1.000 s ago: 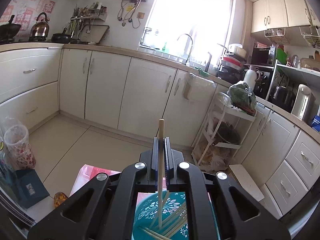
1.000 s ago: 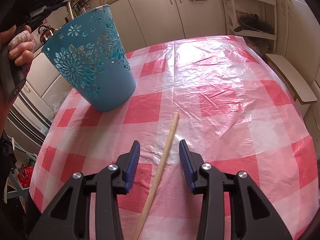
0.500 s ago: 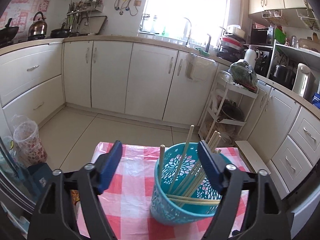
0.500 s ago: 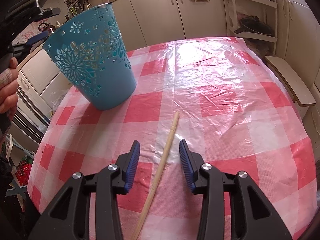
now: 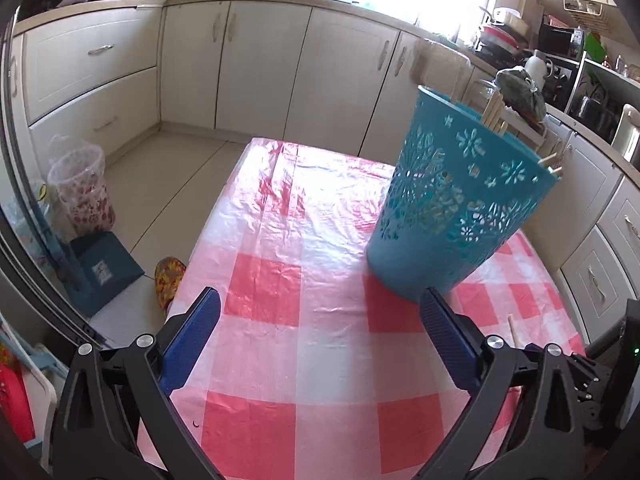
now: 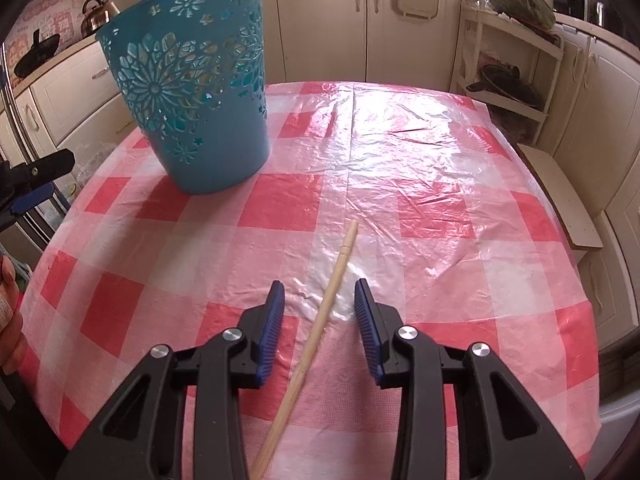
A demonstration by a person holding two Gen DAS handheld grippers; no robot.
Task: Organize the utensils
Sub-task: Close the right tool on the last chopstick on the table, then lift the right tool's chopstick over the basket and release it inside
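On the table point(image 6: 420, 184) with its red-and-white checked plastic cover, a blue cut-out basket point(image 6: 192, 80) stands holding several wooden chopsticks point(image 5: 494, 114) that poke above its rim. Near the basket, one loose chopstick point(image 6: 320, 320) lies flat between the fingers of the right gripper point(image 6: 319, 296), whose jaws are closing but do not yet touch it. Beside the basket, the left gripper point(image 5: 320, 308) hangs over the cloth, jaws opening wide with nothing between them.

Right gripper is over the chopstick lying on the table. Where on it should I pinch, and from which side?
Pinch the chopstick on the shaft between the closing right gripper pads, not yet touching it, coming from above. It lies flat on the tablecloth, slanted across the gap, so rolling the wrist to square the pads to it would probably help.
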